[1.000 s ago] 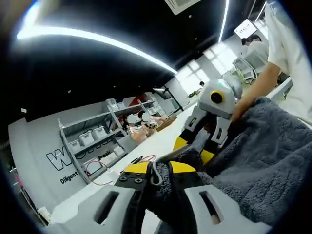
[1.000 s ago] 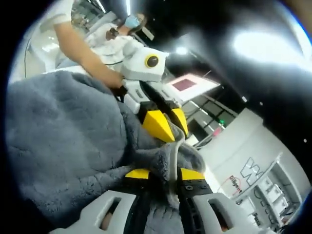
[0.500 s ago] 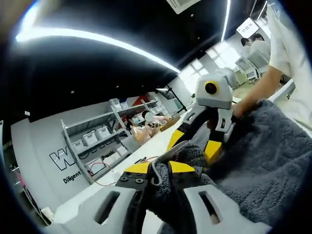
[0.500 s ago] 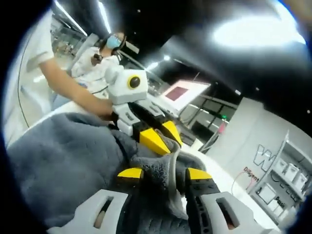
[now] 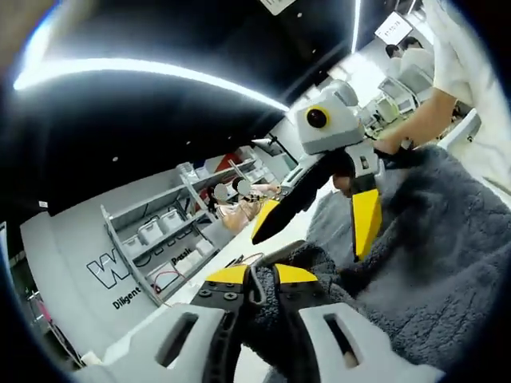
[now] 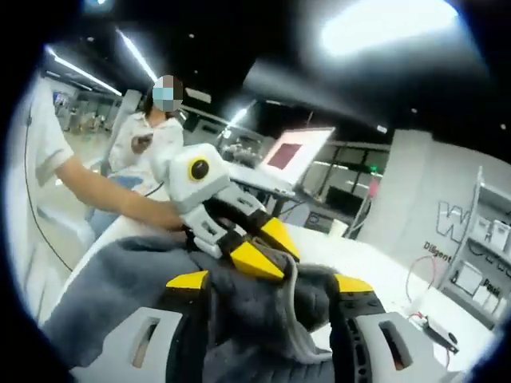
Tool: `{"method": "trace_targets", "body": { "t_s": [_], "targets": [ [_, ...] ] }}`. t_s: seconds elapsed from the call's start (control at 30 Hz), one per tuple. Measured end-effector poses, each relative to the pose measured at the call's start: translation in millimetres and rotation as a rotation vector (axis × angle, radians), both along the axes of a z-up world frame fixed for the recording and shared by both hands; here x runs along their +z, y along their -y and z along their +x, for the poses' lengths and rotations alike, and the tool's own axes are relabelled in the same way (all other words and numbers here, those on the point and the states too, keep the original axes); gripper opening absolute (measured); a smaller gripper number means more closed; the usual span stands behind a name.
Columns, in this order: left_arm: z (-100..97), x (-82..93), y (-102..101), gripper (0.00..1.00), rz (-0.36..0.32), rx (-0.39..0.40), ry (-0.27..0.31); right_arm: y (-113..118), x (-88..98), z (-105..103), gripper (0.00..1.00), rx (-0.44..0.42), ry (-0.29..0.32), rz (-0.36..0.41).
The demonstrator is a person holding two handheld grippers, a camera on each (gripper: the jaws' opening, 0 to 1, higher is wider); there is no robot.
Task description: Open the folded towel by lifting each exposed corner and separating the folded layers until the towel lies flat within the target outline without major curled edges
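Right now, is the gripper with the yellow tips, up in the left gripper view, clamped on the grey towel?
No, the right gripper has its jaws spread wide, above the grey towel.

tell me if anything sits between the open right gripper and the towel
Nothing visible does. The right gripper is open with the grey towel bunched directly between its jaws, and the left gripper is shut on a fold of it.
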State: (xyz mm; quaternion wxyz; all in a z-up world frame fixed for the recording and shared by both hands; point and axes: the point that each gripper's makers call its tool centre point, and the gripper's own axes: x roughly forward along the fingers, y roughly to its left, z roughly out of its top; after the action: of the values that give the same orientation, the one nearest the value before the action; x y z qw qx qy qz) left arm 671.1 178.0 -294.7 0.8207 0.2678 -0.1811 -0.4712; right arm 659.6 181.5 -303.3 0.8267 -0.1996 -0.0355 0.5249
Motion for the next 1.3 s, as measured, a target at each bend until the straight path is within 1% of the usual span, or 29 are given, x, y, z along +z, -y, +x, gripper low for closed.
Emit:
{"method": "trace_targets", "body": {
  "t_s": [0.03,0.07,0.1,0.13,0.17,0.23,0.27,0.3,0.33,0.4,0.5,0.53,0.57,0.6,0.73,0.77,0.83,0.87,0.9,0.93,0.97,1.0,1.07,1.1,1.13,1.17,1.23,1.27,1.3],
  "targets": [
    [-2.8,3.8,2,0.11,-0.027,-0.023,-0.021,-3,2.3,0,0.51,0.006,0.011,0.001],
    [-4.7,5.5,2,0.11,-0.033,-0.034,-0.023,-4,3.1,0,0.47,0.011,0.015,0.001],
    [-6.2,6.2,1,0.11,-0.032,-0.039,-0.018,-5,1.8,3,0.41,0.007,0.015,-0.016],
    [-6.4,6.2,1,0.11,-0.031,-0.039,-0.016,0,-5.3,8,0.37,-0.022,0.01,-0.07],
    [-5.7,5.9,-1,0.11,-0.015,-0.03,0.004,2,-8.9,7,0.35,-0.039,0.007,-0.093],
    [-7.9,11.7,-3,0.11,-0.033,-0.034,0.037,0,-7.9,1,0.33,-0.025,0.0,-0.075],
    [-10.9,15.8,-2,0.11,-0.059,-0.055,0.039,0,-7.8,1,0.32,-0.02,-0.005,-0.072],
    [-10.7,16.4,-2,0.11,-0.065,-0.058,0.026,1,-8.1,0,0.29,-0.019,-0.013,-0.07],
    [-11.3,17.4,-1,0.11,-0.075,-0.064,0.02,1,-9.0,-1,0.25,-0.015,-0.032,-0.07],
    [-15.1,17.6,1,0.11,-0.081,-0.089,0.021,2,-8.3,-1,0.17,-0.009,-0.038,-0.067],
    [-17.5,16.3,4,0.11,-0.076,-0.099,0.023,2,-7.3,1,0.07,-0.008,-0.006,-0.086],
    [-16.9,16.6,4,0.12,-0.07,-0.092,0.036,3,-7.3,4,0.02,-0.017,0.029,-0.106],
    [-16.4,18.0,4,0.12,-0.072,-0.087,0.04,3,-8.6,2,0.0,-0.011,0.046,-0.126],
    [-19.8,22.2,7,0.12,-0.079,-0.097,0.051,3,-8.4,0,0.0,-0.013,0.045,-0.127],
    [-24.7,21.7,12,0.14,-0.027,-0.11,0.119,7,-4.5,0,0.0,-0.027,0.056,-0.139],
    [-25.0,20.3,13,0.14,-0.02,-0.115,0.121,8,-4.3,0,0.0,-0.031,0.057,-0.143],
    [-26.7,16.6,14,0.16,-0.013,-0.135,0.096,11,-5.8,0,0.0,-0.039,0.067,-0.157],
    [-28.5,15.2,15,0.17,-0.021,-0.15,0.065,12,-6.3,0,0.0,-0.039,0.07,-0.161],
    [-33.6,15.1,17,0.19,-0.049,-0.182,0.0,12,-4.7,-1,0.0,-0.039,0.071,-0.15],
    [-37.9,16.6,19,0.23,-0.071,-0.216,-0.036,13,-3.0,-1,0.0,-0.039,0.069,-0.137],
    [-44.8,20.6,21,0.29,-0.119,-0.26,-0.112,12,4.4,-2,0.0,-0.04,0.057,-0.072],
    [-51.1,24.9,23,0.37,-0.158,-0.273,-0.18,12,6.0,-4,0.0,-0.031,0.039,-0.047],
    [-52.7,29.3,24,0.48,-0.172,-0.295,-0.209,14,4.9,-5,0.0,-0.024,0.048,-0.057],
    [-51.7,30.4,24,0.51,-0.168,-0.29,-0.203,14,5.1,-6,0.0,-0.025,0.05,-0.057],
    [-45.7,36.5,20,0.51,-0.148,-0.267,-0.162,14,6.0,-6,0.0,-0.029,0.059,-0.061],
    [-43.5,38.8,18,0.5,-0.136,-0.257,-0.145,14,6.3,-7,0.0,-0.029,0.058,-0.061],
    [-38.5,42.7,14,0.44,-0.114,-0.237,-0.129,14,7.5,-10,0.0,-0.028,0.059,-0.072],
    [-32.7,43.3,11,0.39,-0.075,-0.209,-0.114,14,8.8,-11,0.0,-0.029,0.075,-0.08],
    [-27.4,41.5,9,0.32,-0.03,-0.174,-0.088,14,9.2,-12,0.0,-0.029,0.076,-0.081]
  ]
}}
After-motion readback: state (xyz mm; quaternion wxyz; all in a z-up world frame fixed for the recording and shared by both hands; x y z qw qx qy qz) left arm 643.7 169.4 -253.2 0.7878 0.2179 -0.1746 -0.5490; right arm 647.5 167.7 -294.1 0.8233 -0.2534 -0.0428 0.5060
